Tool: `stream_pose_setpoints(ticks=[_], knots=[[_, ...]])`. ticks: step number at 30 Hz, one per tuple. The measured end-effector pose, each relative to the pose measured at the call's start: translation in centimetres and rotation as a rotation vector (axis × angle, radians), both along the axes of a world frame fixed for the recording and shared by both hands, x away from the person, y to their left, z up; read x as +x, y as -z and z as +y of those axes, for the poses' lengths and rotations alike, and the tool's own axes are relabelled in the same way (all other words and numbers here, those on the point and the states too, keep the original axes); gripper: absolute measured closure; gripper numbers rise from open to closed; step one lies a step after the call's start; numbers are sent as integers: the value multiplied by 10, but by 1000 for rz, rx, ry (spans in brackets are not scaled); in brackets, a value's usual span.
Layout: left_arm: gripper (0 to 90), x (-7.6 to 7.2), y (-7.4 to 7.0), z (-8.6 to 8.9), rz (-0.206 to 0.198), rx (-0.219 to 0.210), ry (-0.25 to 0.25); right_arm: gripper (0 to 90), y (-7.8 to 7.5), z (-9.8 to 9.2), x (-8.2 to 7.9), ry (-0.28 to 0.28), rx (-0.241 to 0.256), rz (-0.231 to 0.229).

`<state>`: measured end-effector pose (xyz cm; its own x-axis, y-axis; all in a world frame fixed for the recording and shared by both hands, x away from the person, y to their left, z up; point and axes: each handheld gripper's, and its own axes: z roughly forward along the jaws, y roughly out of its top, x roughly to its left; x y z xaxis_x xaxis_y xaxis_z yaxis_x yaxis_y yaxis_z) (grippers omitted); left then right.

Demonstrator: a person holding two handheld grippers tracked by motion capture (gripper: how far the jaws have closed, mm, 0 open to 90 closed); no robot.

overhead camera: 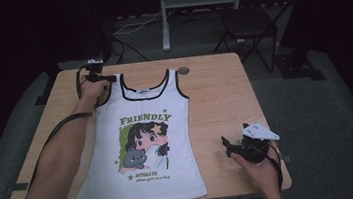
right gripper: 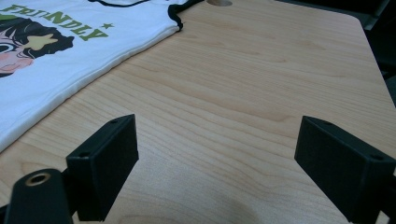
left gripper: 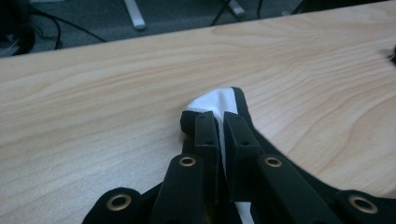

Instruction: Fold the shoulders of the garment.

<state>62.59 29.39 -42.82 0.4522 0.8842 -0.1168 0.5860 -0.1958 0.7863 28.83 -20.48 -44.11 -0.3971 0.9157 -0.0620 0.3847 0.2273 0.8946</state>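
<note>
Nearest the person, the right gripper [overhead camera: 226,143] rests on the wooden table [overhead camera: 225,99] at its near right edge, well apart from the garment — its jaws spread wide with only bare wood between them. A white tank top [overhead camera: 145,148] with black trim lies flat, face up, on the left half of the table; its hem is towards the person, its printed cartoon girl and cat [overhead camera: 144,146] at mid-chest under the word "FRIENDLY". At the far end, the left gripper [overhead camera: 108,79] meets the shoulder strap [left gripper: 219,100] on the person's left — jaws closed on the strap's tip, pinching the white fabric between them. Beyond the table stands a folding chair [overhead camera: 248,21].
</note>
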Motion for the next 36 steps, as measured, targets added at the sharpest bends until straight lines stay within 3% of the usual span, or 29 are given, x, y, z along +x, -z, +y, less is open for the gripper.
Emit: stream_pose_setpoints(ticks=[12,17,26,30,33,36], knots=[[848,-30,-22,-8,-61,-67,48,128,0,1,0,-4,-9,0],[848,-45,-28,-9,-69,-71,72,128,0,2,0,-3,-14,-1],[848,-81,-35,-9,-92,-138,123,128,0,2,-1,-4,-17,-3],[849,-95,-34,-10,-87,-145,148,128,0,2,-1,-5,-18,-2],[848,-109,-34,-12,-89,-121,173,128,0,2,-1,-8,-23,-4],[848,-114,-33,-13,-86,-106,183,128,0,3,-1,-9,-27,-6]])
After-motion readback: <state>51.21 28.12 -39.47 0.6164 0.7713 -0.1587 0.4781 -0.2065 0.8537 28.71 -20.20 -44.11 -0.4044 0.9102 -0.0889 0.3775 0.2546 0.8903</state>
